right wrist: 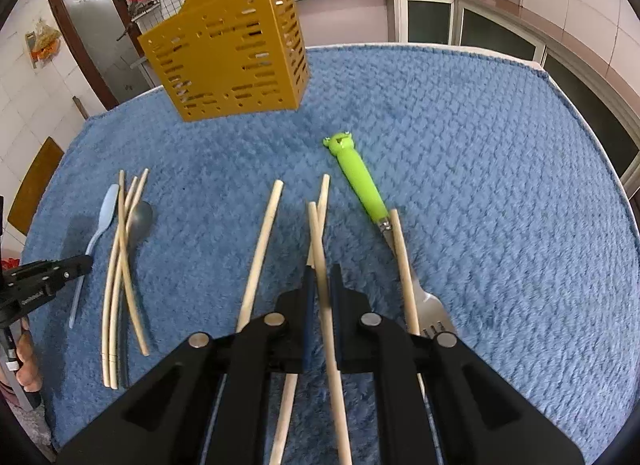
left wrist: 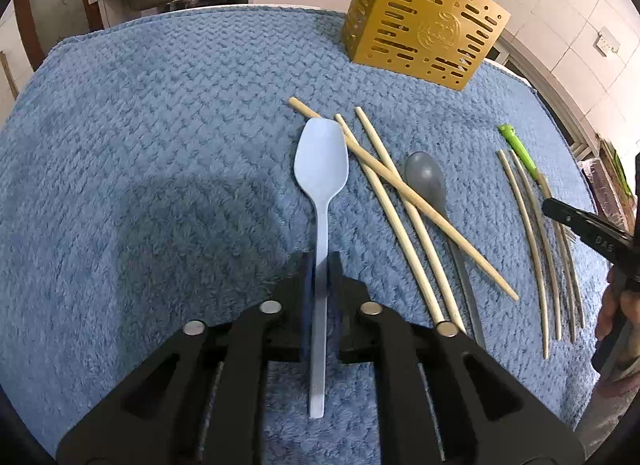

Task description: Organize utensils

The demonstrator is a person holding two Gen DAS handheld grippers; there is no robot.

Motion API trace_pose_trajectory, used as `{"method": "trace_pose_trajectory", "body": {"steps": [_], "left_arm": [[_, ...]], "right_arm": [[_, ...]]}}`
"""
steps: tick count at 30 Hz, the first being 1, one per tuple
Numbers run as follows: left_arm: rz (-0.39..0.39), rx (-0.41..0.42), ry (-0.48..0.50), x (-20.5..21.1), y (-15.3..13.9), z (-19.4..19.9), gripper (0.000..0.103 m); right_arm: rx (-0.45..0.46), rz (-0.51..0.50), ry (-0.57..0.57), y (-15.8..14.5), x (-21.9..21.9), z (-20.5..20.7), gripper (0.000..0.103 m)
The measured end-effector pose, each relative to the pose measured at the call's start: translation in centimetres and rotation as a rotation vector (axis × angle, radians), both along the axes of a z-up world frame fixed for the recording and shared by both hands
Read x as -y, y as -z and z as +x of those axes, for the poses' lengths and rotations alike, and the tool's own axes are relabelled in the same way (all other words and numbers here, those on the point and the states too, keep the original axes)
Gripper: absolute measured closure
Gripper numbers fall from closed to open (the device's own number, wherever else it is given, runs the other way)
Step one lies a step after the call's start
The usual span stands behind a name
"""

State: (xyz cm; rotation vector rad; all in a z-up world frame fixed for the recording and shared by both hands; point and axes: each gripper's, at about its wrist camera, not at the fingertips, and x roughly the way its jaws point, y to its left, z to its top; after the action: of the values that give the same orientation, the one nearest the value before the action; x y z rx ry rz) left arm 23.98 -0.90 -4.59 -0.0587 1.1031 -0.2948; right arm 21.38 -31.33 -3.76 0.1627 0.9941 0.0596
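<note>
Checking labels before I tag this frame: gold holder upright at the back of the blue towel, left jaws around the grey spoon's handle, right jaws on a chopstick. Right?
Not quite: the left gripper has its jaws around the handle of the light blue spoon, not the grey spoon, which lies untouched under the crossed chopsticks; the left wrist view shows this. The gold holder, blue towel and right gripper on a chopstick are as stated.
</note>
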Motion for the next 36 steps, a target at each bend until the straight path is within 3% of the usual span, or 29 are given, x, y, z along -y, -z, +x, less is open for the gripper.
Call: {"method": "trace_pose_trajectory", "body": {"steps": [2,4,6,12,18,23,25,27,36], "left_arm": [[-0.006,0.0,0.005,0.0,-0.1,0.1,0.076],[0.013,0.018,-0.006,0.5,-0.6,0.5,0.049],[0.042,0.055,-0.012,0.9,-1.3,0.9,0.044],[0.08,0.024,-0.043,1.1,-0.5,4.5,0.052],[0.088,0.009,-0.036,1.7,-0.1,7.0,0.053],[0.113,0.003,-0.032,2.3,-0.3,7.8,0.055],[0.129,0.007,-0.031,2.4,-0.4,7.8,0.068],[0.137,0.013,-0.035,2.3,-0.4,7.7,0.073],[0.097,0.023,-0.03,1.5,-0.7,6.9,0.073]], "right_arm": [[-0.006,0.001,0.005,0.3,0.1,0.2,0.095],[-0.012,-0.001,0.012,0.4,0.2,0.4,0.095],[-0.013,-0.001,0.017,0.4,0.3,0.7,0.095],[-0.016,-0.007,0.025,0.3,0.4,1.3,0.095],[-0.025,-0.015,0.022,0.4,0.4,1.7,0.095],[-0.029,-0.014,0.026,0.5,0.6,1.9,0.095],[-0.028,-0.016,0.026,0.5,0.6,1.9,0.095],[-0.028,-0.019,0.025,0.5,0.6,1.9,0.095],[-0.028,-0.033,0.025,0.2,0.5,1.7,0.095]]}}
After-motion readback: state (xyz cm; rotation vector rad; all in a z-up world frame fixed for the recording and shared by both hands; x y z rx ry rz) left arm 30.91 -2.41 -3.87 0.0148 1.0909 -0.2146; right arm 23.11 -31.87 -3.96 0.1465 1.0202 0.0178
